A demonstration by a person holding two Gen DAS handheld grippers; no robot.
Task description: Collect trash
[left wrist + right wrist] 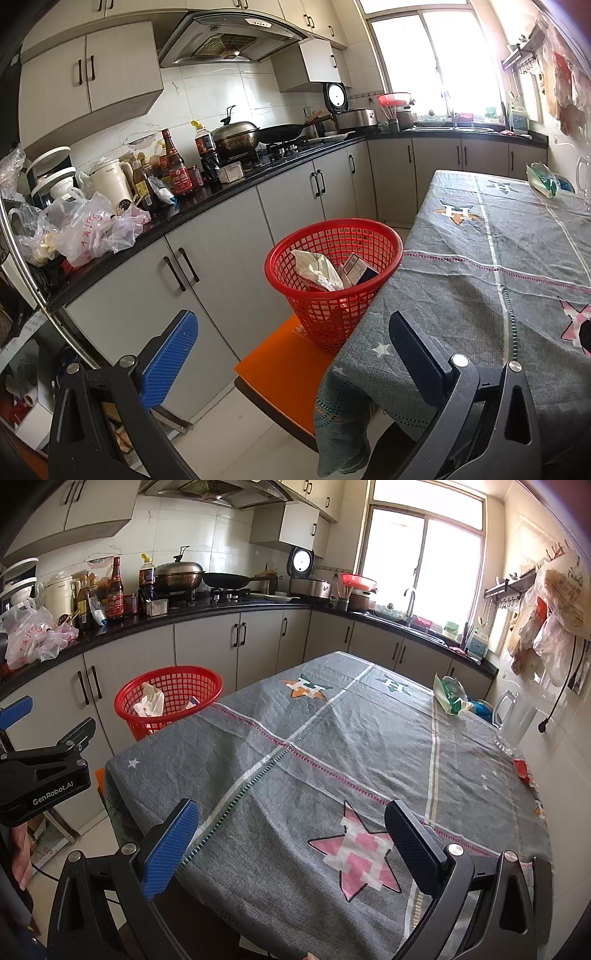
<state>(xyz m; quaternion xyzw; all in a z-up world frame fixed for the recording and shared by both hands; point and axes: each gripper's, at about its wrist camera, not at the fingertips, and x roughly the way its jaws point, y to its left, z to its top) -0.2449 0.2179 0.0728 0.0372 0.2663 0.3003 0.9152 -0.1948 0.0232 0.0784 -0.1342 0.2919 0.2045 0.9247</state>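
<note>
A red mesh basket point(334, 236) point(170, 685) stands on an orange stool point(280, 365) beside the table and holds crumpled white packaging point(317, 269) and a dark box point(356, 268). On the grey tablecloth point(332, 760) lie a green-and-white wrapper point(450, 694) point(543, 179) at the far right and a small red scrap point(522, 770) near the right edge. My left gripper point(291, 350) hangs open over the stool, below the basket. My right gripper point(291, 842) is open above the table's near end, empty. The left gripper's body point(44, 771) shows at the left edge.
A black counter point(221, 192) runs along the left with bottles, plastic bags point(92, 229), pots and a stove. A glass mug point(513, 723) stands at the table's right edge by the wall. Bags hang on the right wall point(550, 627). A hand point(20, 853) holds the left tool.
</note>
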